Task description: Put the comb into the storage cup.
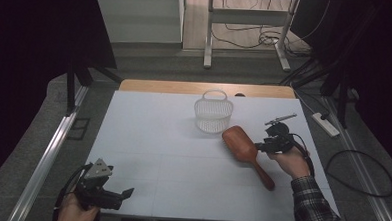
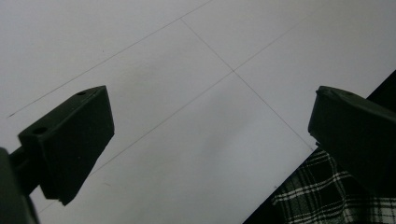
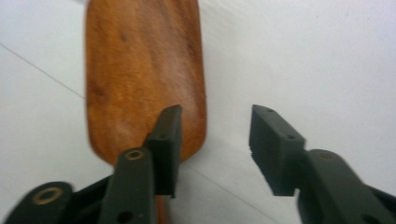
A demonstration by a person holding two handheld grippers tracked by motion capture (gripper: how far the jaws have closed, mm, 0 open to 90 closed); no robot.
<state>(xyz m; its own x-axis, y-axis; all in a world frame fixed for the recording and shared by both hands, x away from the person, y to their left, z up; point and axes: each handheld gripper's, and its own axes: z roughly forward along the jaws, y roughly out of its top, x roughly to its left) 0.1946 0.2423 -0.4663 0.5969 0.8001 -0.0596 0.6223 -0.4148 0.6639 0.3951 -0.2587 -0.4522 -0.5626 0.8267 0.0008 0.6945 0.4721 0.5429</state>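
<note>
Now, right gripper [image 3: 215,144] fingers apart, empty, just beside brown oval wooden paddle hairbrush [image 3: 140,70], left gripper [image 2: 210,149] fingers wide apart over white bench [image 2: 187,46]

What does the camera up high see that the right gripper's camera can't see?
The high view alone has the white basket, the left gripper with jaws apart at the table's near edge, and a checked sleeve. The right gripper view alone brings the wood grain and the open jaws' ridged pads close. Both show the wooden brush and the right gripper.
</note>
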